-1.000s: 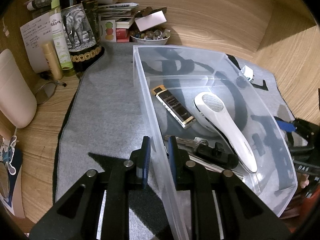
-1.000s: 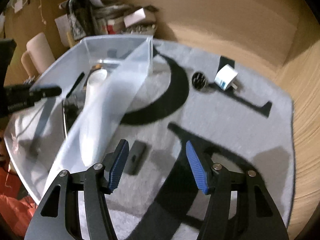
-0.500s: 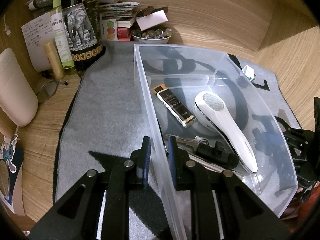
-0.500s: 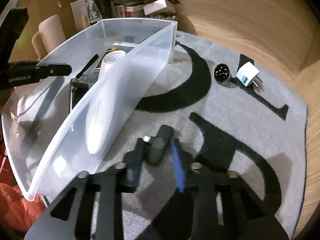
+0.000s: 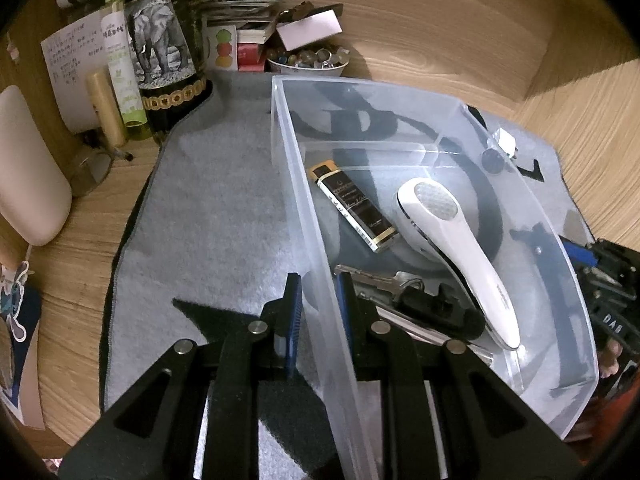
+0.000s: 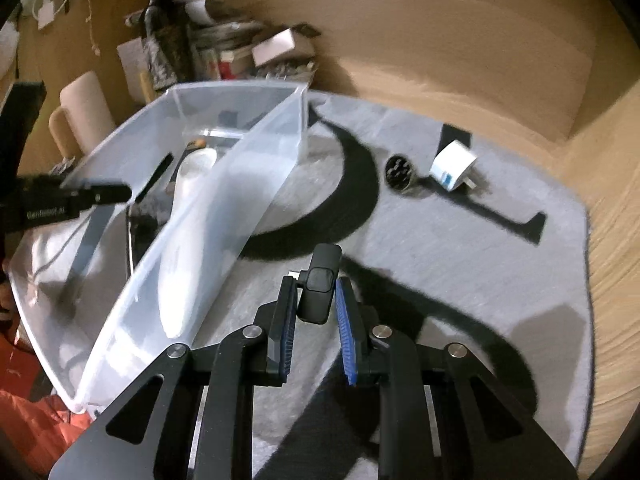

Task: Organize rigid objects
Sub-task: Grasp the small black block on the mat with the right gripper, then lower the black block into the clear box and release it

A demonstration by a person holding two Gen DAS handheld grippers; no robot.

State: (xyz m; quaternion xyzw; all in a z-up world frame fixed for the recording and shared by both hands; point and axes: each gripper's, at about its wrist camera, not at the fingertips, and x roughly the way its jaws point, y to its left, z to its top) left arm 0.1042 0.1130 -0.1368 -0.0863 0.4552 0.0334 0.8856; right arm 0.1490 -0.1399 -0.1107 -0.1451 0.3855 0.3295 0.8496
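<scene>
My left gripper is shut on the near wall of a clear plastic bin on a grey mat. The bin holds a black lighter, a white handheld device, keys and a black tool. My right gripper is shut on a small black rectangular device, lifted above the mat just right of the bin. A round black item and a white plug adapter lie on the mat farther back.
The grey mat lies on a wooden table. At the back left stand a dark elephant-print bottle, a green tube, books, a bowl of beads and a beige pouch. A wooden wall stands behind.
My right gripper went from open around the black device on the mat to shut on it, and has lifted it. My left gripper kept its hold on the bin wall.
</scene>
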